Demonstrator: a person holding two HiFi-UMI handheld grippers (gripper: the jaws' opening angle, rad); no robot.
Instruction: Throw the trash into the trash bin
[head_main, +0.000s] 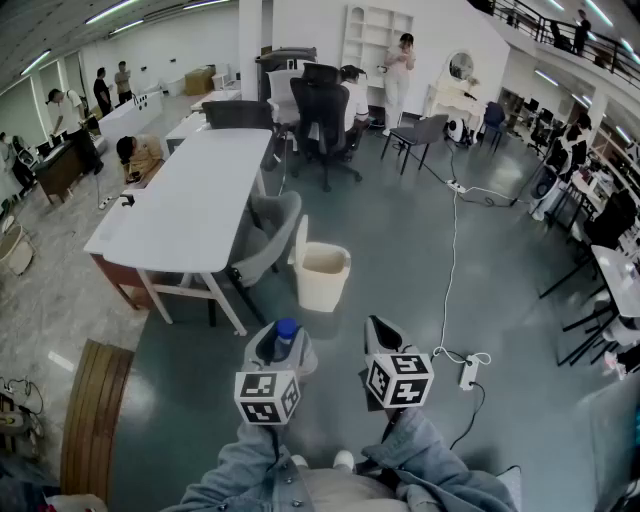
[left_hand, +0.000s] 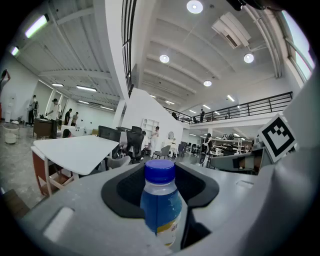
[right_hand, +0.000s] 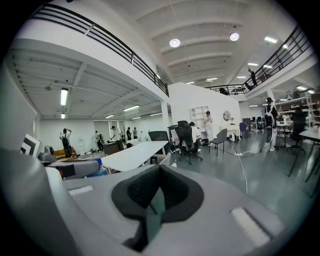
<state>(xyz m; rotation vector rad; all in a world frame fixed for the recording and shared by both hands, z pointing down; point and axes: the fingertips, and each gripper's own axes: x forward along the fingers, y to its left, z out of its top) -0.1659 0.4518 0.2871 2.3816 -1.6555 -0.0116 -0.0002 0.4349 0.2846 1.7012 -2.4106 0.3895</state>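
Observation:
A clear bottle (head_main: 286, 330) with a blue cap and blue label stands upright between the jaws of my left gripper (head_main: 283, 347). In the left gripper view the bottle (left_hand: 161, 205) fills the gap of that gripper (left_hand: 160, 175), and the dark pads close on its sides. My right gripper (head_main: 384, 336) hangs beside it on the right with nothing in it; its pads (right_hand: 131, 192) stand nearly together, leaving only a thin slit at the gripper (right_hand: 157, 195). The cream trash bin (head_main: 322, 276) stands on the floor ahead of both grippers, open at the top, next to the table.
A long white table (head_main: 190, 200) with a grey chair (head_main: 268, 240) lies left of the bin. A white cable and power strip (head_main: 468, 372) run along the floor at right. A wooden bench (head_main: 95, 415) sits low left. Office chairs (head_main: 322, 115) and people stand farther back.

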